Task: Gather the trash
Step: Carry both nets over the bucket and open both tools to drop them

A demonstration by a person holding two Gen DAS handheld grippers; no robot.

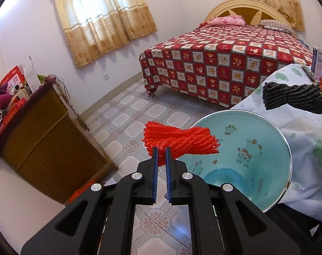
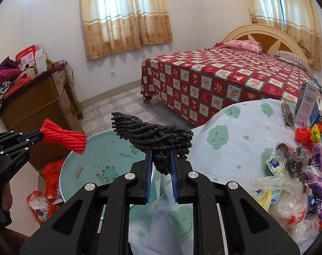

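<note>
The red foam net (image 1: 177,141) is pinched at one end by the left gripper (image 1: 161,150), whose fingers (image 1: 154,161) are nearly closed on it; the net hangs just above the near rim of the pale-blue bin (image 1: 241,148), most of it not yet over the opening. The black foam net (image 2: 154,137) is clamped in the right gripper (image 2: 161,155) in the same way — fingers narrow, biting its middle — and sits over the bin's far side, where the bin meets the cloth-covered bench (image 2: 235,131).

The step in hand looks like dropping both nets into the bin. To do it well, each net should be carried fully over the bin's opening before the fingers part: these pieces are light and springy, and the red one could tumble off the rim onto the tiled floor (image 1: 127,114). Lowering toward the bin first would help.

Beyond the bin, on the bench, more trash waits — crumpled plastic bags (image 2: 288,195), a small red-and-yellow tuft (image 2: 305,135) and a milk carton (image 2: 307,104).
</note>
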